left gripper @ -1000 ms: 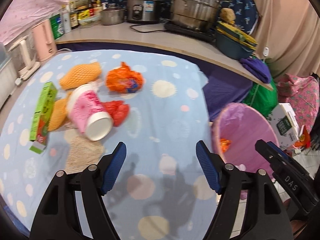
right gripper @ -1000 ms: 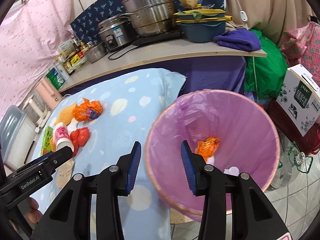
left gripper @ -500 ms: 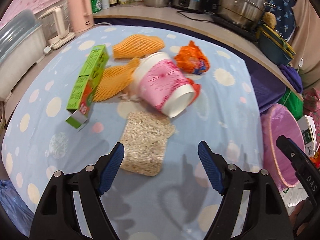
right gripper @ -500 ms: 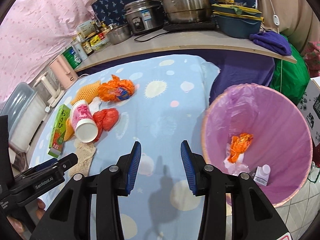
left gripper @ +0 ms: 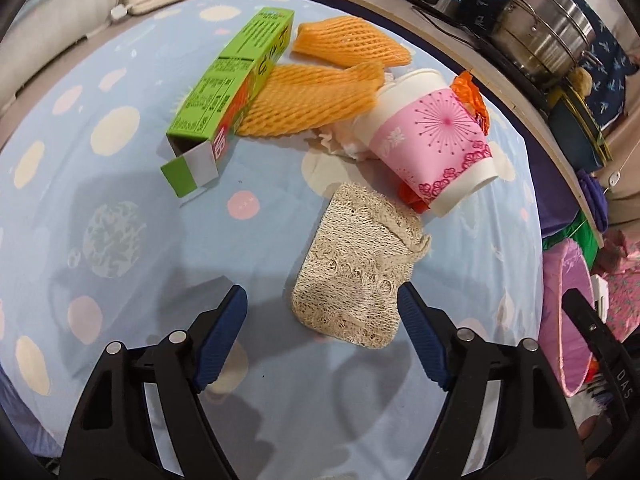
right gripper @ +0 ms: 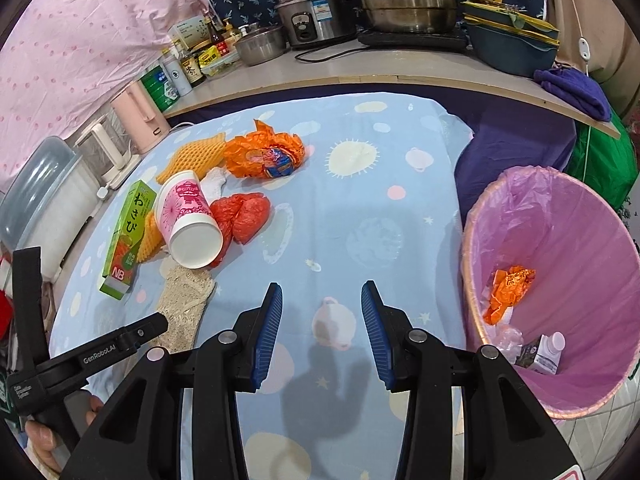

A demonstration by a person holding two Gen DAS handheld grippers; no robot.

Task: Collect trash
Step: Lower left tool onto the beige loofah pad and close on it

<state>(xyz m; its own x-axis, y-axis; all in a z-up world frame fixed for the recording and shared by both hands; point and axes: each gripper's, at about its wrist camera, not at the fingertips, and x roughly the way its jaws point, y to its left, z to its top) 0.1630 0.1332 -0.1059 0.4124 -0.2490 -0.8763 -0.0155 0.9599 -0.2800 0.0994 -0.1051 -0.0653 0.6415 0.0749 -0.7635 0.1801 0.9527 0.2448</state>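
Left gripper (left gripper: pixel 320 336) hangs low over the spotted blue tablecloth (left gripper: pixel 120 240), jaws spread wide, nothing between the pads. Beige loofah pad (left gripper: pixel 354 276) lies flat just ahead, its near edge reaching in between the fingertips, closer to the right-hand finger; contact with that finger cannot be told.

Trash on the cloth, left to right in the left wrist view:
- green wasabi box (left gripper: pixel 232 88), lying on its side, near end flap open
- two orange foam nets (left gripper: pixel 316 100), one touching the box, the other behind it
- crumpled white tissue (left gripper: pixel 340 142) beneath the cup's base
- pink-and-white paper cup (left gripper: pixel 432 140) tipped over, mouth toward the camera's right, rim just beyond the loofah pad
- red plastic scrap (left gripper: pixel 412 198) poking out under the cup
- orange wrapper (left gripper: pixel 472 100) behind the cup

Right gripper (right gripper: pixel 322 332) hovers over a bare stretch of cloth, jaws apart, empty. Trash pile sits ahead and to its left, well apart from the fingers; pink-lined bin (right gripper: pixel 560 240) stands off the table edge to its right.

Bin contents, seen from the right wrist: crumpled orange wrapper piece (right gripper: pixel 508 292), clear plastic scraps beneath it, small carton with a white bottle (right gripper: pixel 546 354) at the bottom. Liner is pink film folded over the rim.

Counter (right gripper: pixel 360 68) behind the table carries steel pots, a rice cooker and bottles.
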